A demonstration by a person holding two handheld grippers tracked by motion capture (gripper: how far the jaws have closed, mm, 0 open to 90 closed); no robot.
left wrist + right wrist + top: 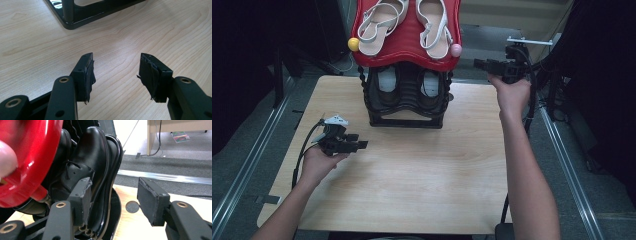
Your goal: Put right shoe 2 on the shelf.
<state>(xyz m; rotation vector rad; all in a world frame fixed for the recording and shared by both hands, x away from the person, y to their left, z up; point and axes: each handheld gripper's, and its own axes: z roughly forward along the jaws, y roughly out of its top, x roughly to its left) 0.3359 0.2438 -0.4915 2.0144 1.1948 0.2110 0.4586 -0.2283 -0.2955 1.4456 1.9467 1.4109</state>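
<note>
A shoe rack stands at the table's far middle. Its red top shelf (407, 50) carries two white sandals (379, 22), and black shoes (430, 82) sit on the black lower tier. My right gripper (478, 63) hovers open just right of the rack, level with the red shelf. In the right gripper view, my right gripper (113, 182) faces a glossy black shoe (92, 150) under the red shelf (30, 157), with nothing between the jaws. My left gripper (361, 144) rests low over the table's left side, open and empty. In the left gripper view, my left gripper (117, 57) points toward the rack's black base (75, 15).
A yellow ball (353, 44) and a pink ball (455, 50) cap the red shelf's front corners. The wooden table (412, 170) is bare in front of the rack. A round hole (132, 207) marks the tabletop near the rack. Metal rails (562, 150) run along the floor.
</note>
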